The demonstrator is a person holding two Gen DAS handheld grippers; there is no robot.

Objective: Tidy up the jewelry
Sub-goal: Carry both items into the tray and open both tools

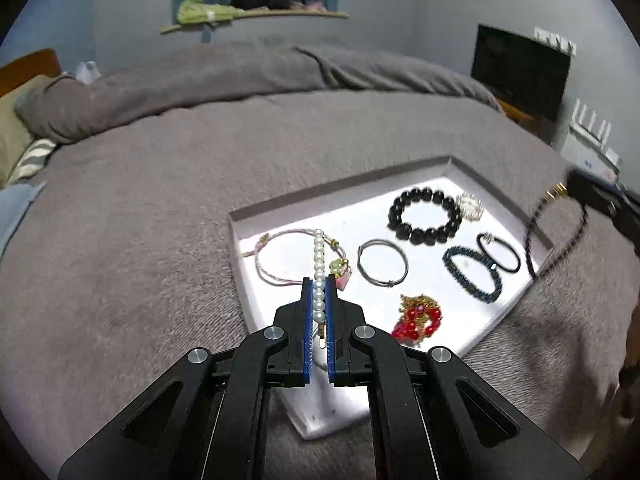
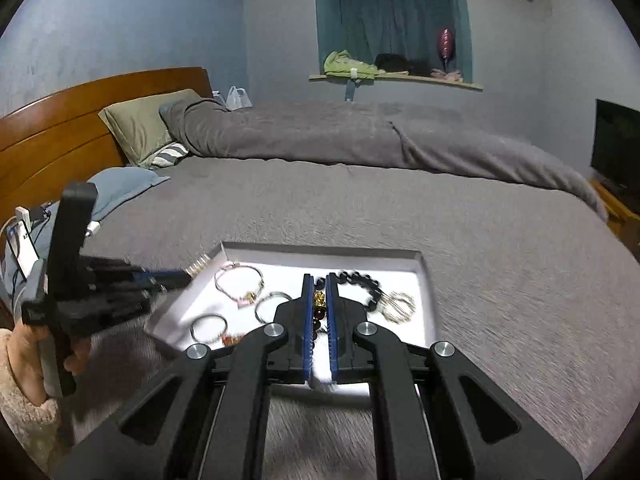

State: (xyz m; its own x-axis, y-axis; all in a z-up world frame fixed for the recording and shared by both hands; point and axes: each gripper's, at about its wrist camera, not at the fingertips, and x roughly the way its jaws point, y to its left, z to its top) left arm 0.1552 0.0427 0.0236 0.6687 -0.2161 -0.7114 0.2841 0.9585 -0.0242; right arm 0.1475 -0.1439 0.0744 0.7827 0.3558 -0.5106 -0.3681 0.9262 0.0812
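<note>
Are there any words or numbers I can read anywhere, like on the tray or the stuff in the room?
None can be read.
White tray: no print shows.
White card at the bed's left edge: dark marks, too blurred to read.
White box by the dark screen: a blue mark, too small to read.

Bare blanket (image 2: pixel 500 280) right of crowded tray (image 2: pixel 427 280)

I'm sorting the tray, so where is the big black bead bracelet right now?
In the left wrist view, the large black bead bracelet lies at the far right of the white tray, touching a small silver wire ring piece.
</note>
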